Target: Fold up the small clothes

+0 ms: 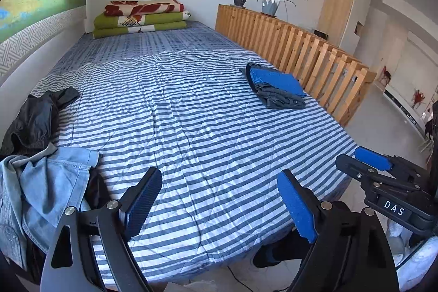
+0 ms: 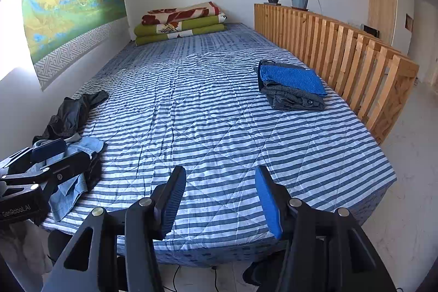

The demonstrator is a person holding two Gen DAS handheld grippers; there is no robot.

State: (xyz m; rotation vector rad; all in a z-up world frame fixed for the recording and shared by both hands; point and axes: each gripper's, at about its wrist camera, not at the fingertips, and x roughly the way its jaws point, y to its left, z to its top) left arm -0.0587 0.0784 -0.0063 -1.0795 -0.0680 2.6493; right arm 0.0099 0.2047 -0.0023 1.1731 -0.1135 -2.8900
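Note:
A crumpled light-blue denim garment point(image 1: 46, 182) point(image 2: 79, 163) lies at the bed's near left corner. A black garment point(image 1: 35, 116) point(image 2: 71, 114) sits just beyond it. At the far right of the striped quilt point(image 1: 208, 111) point(image 2: 208, 106) rests a folded stack: a blue cloth point(image 1: 276, 80) point(image 2: 290, 77) on top of grey jeans point(image 1: 282, 99) point(image 2: 295, 100). My left gripper point(image 1: 219, 201) point(image 2: 76, 151) hovers open over the near edge, right beside the denim. My right gripper point(image 2: 220, 201) point(image 1: 349, 155) is open too, over the near right edge. Neither holds anything.
Folded green and floral blankets point(image 1: 142, 18) point(image 2: 180, 21) are stacked at the bed's head. A wooden slatted railing point(image 1: 301, 56) point(image 2: 342, 51) runs along the right side, with potted plants point(image 1: 269, 3) on top. A wall hanging point(image 2: 68, 4) covers the left wall. Floor point(image 2: 405, 196) lies to the right.

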